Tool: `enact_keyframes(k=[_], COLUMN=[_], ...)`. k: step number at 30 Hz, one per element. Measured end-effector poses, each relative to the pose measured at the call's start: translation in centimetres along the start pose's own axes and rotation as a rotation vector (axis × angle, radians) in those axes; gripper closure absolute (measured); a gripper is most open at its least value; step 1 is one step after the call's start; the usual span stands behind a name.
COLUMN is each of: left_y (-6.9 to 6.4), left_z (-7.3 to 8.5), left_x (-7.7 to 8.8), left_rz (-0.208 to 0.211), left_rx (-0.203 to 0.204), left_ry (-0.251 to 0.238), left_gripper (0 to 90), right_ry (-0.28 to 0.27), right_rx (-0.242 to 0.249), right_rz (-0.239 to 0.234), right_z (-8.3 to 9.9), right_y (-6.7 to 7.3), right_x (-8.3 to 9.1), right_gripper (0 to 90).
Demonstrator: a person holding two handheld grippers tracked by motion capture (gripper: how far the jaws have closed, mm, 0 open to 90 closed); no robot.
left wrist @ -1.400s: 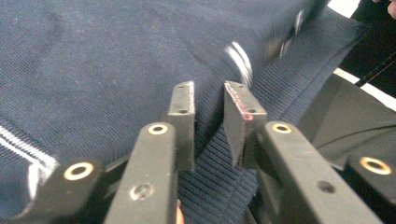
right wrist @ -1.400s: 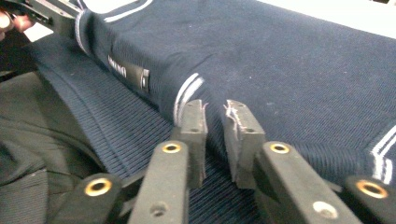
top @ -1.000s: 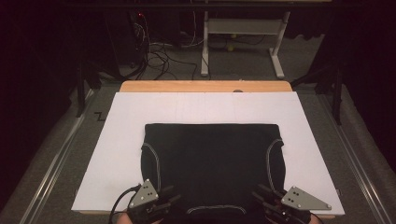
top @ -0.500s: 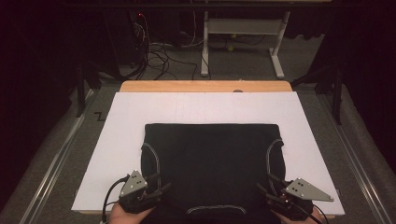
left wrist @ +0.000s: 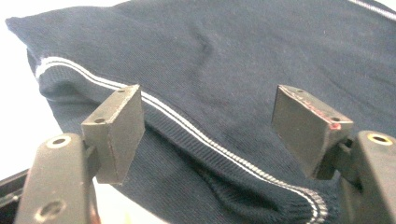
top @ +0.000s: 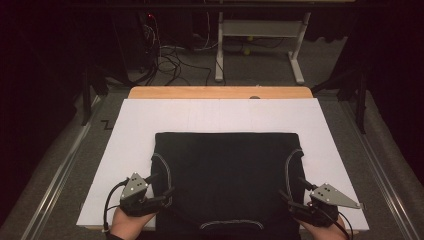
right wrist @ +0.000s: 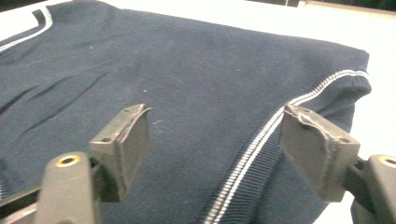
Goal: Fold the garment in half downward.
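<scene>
A dark navy knitted garment (top: 227, 180) with thin white stripes along its ribbed edges lies folded flat on the white sheet (top: 220, 117). My left gripper (top: 161, 186) sits at the garment's near left edge; its jaws have just been opening and stand wide apart above the striped ribbed edge (left wrist: 196, 135), pressing nothing. At the near right edge my right gripper (top: 295, 192) has also just been opening, its pads spread over the striped armhole edge (right wrist: 261, 144) without pinching the cloth (right wrist: 187, 79).
The white sheet covers a wooden table (top: 220, 92) whose far edge shows bare. Grey floor and rails flank both sides. A white desk frame (top: 260, 30) and cables (top: 170, 60) stand beyond the table.
Both grippers have slid outward and toward the near edge. Their jaws have spread from nearly closed to wide apart, releasing the garment's near corners, and the cloth now lies flat.
</scene>
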State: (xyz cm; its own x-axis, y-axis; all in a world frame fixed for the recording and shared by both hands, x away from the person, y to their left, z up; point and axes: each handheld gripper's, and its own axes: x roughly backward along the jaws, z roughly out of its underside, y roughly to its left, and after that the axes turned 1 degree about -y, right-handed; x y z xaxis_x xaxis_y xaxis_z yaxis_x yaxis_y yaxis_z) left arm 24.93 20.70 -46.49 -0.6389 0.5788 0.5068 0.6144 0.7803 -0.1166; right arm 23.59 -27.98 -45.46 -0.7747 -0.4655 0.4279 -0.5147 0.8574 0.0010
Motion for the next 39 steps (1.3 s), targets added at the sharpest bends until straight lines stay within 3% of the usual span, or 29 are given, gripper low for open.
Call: enact_keyframes(k=[8,14,24,30,39], left_y=[0.8,1.6,2.5,2.9,5.4], left_z=[-0.2,-0.3,-0.9,-2.6,-5.7], left_x=[0.2,0.2,1.0,1.7,1.2], left_rz=[-0.026,-0.016,-0.006,0.0,-0.021], left_rx=[0.032,0.055,0.078,0.073,0.065], left_ry=[-0.009,-0.014,-0.056,-0.096,-0.098], left_gripper=[10.8,0.0,0.0,0.0,0.0], right_ry=[-0.018,-0.021,-0.063,-0.083,-0.097], right_rx=[-0.021,-0.02,-0.002,0.026,0.059], right_rz=[0.016,0.027,0.012,-0.009,-0.044], right_z=[-0.1,-0.3,-1.8,-3.2,-5.3], right_y=[-0.8,-0.7,-0.1,1.0,2.9], right_x=[-0.1,-0.4,-0.9,-2.0,-3.8], right_gripper=[13.2,1.5,0.0,0.1,0.1])
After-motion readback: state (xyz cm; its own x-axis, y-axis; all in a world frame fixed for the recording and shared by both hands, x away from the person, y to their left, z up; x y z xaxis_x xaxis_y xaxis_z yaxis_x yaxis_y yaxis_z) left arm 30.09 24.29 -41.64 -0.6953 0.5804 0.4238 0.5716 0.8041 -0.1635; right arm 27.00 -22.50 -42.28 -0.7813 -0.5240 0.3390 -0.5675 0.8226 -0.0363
